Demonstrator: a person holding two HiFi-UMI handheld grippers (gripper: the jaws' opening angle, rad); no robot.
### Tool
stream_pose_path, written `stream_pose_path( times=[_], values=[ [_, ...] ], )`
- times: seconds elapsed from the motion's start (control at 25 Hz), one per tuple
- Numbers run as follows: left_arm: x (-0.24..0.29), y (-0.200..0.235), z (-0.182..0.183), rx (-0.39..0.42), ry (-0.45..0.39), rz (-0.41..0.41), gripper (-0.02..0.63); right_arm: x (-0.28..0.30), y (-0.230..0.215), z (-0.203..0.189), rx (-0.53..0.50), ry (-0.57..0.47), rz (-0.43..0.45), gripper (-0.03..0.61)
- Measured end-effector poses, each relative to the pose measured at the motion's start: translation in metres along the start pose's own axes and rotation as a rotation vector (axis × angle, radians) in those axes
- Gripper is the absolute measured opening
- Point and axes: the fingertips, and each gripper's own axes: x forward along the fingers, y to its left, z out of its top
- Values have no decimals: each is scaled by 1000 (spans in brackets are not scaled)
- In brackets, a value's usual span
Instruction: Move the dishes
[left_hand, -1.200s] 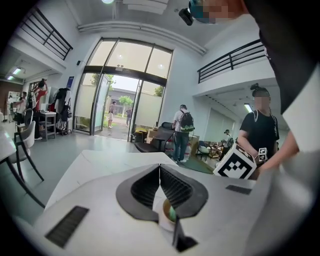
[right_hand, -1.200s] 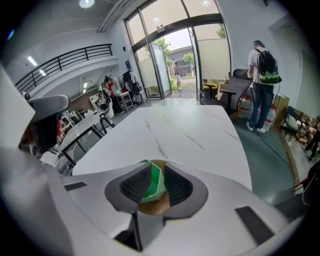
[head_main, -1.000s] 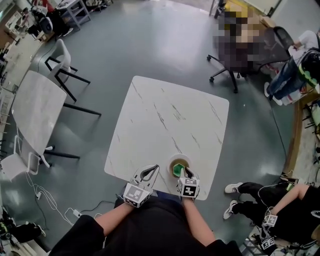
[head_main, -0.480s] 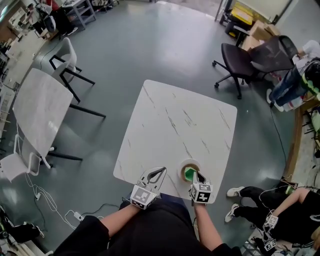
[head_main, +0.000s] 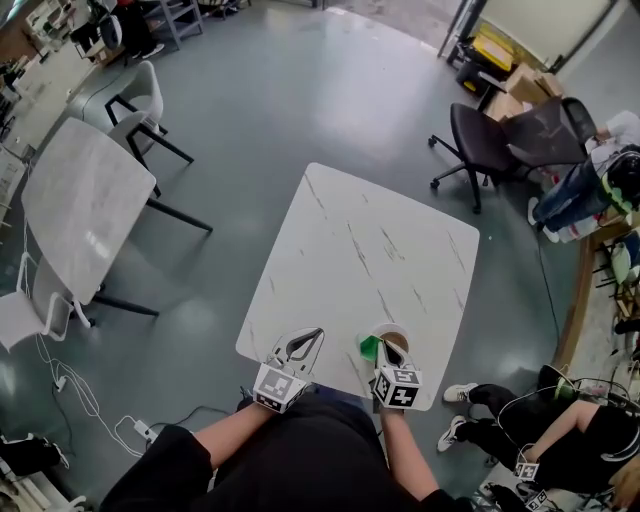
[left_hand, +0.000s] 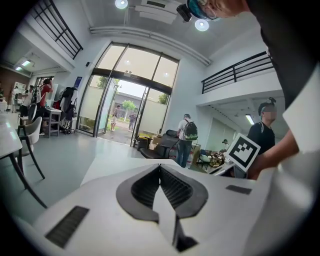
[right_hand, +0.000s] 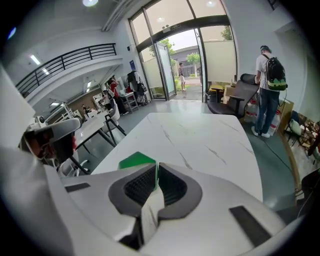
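Marble table (head_main: 380, 250): left claw (left_hand: 160, 169) closed, empty; right claw (right_hand: 156, 167) clamped on green dish (right_hand: 135, 160).

Green dish (head_main: 369, 347), white grey-veined table (head_main: 380, 240)

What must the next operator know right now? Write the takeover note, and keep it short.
Left tongs: shut, with nothing in them, held over the near edge of the marble table.
Right tongs: shut on the edge of a green item, also at the near edge.
White bowl: right against the green item at the tong tips. The views do not show whether it hangs from the grip or rests on the table.
Done: the green item is gripped.
Left: carry the dishes to their new spot and release them. No destination is visible.
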Motion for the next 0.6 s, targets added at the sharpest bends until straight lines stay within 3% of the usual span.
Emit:
stream_pose_path(
  times=[0.32, 0.6],
  values=[
    [-31, 45, -4, -14, -15, 52, 17, 68, 79, 19, -91, 25, 84, 29],
    [-57, 81, -1, -17, -18, 79, 17, 109, 116, 23, -68, 51, 102, 29]
  ],
)
